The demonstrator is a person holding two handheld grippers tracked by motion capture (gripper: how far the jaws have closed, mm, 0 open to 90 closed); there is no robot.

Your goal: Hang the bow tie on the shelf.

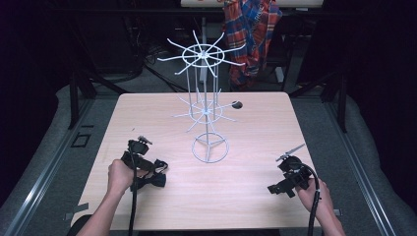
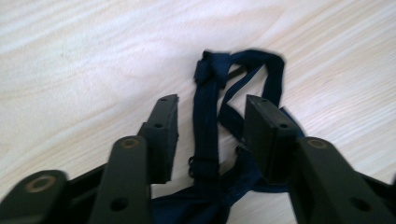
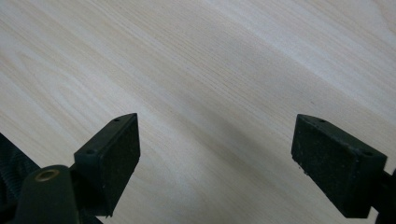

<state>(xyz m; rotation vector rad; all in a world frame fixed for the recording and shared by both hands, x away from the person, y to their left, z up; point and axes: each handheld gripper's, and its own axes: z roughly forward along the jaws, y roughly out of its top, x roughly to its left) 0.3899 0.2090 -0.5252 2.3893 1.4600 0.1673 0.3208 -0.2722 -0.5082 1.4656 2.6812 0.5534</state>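
A dark navy cloth item with thin straps lies on the wooden table at the front left. My left gripper points down over it, jaws apart. One strap runs between the pads without either pad pressing on it. From above, the left gripper sits on top of the cloth and a hand holds it. My right gripper stands wide open over bare wood, nothing between its pads. From above, the right gripper is at the front right.
A white wire rack with two tiers of spokes stands mid-table on a ring base. A small dark round spot sits just right of it. A plaid shirt hangs behind the table.
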